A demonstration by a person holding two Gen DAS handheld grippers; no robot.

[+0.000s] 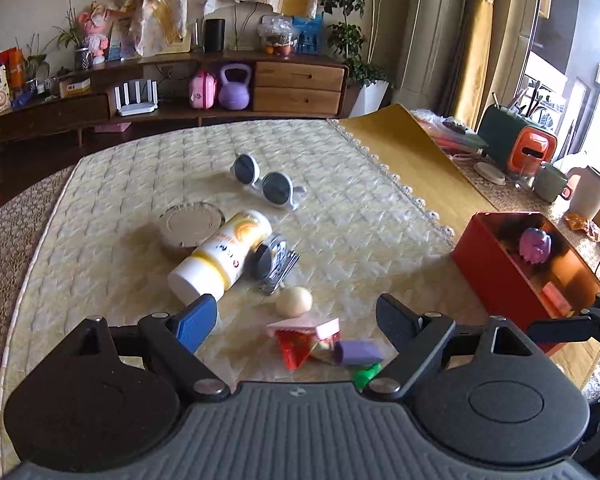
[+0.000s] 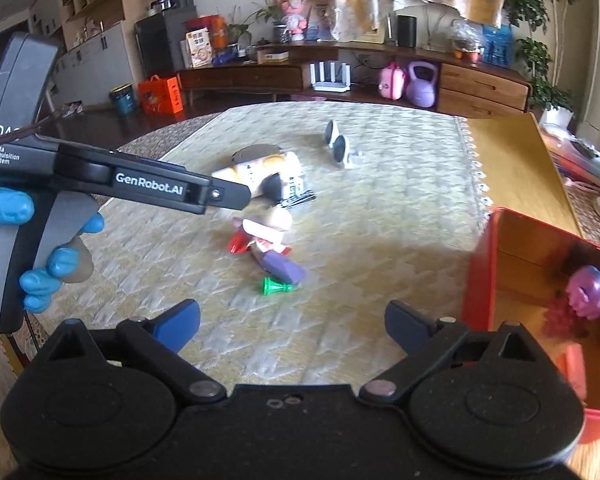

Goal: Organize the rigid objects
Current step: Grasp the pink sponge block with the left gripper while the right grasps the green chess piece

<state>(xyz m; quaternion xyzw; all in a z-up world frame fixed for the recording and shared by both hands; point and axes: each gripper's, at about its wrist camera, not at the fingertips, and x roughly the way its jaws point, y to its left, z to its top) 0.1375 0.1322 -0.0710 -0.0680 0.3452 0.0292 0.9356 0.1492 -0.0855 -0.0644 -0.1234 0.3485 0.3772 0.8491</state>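
Observation:
A cluster of small objects lies on the quilted cloth: white sunglasses (image 1: 266, 184), a round tin (image 1: 191, 226), a white and yellow bottle (image 1: 222, 256), a cream egg (image 1: 294, 301), a pink and red toy (image 1: 304, 338), a purple block (image 1: 358, 353) and a green piece (image 2: 275, 287). A red box (image 1: 504, 276) at the right holds a purple toy (image 1: 534, 245). My left gripper (image 1: 296, 322) is open and empty, just above the pink toy. My right gripper (image 2: 292, 322) is open and empty, left of the red box (image 2: 480, 272).
A yellow mat (image 1: 412, 160) lies right of the cloth. A green and orange holder (image 1: 516, 144), a mug (image 1: 550, 182) and a white jug (image 1: 588, 192) stand at the far right. A wooden sideboard (image 1: 220, 84) runs behind the table.

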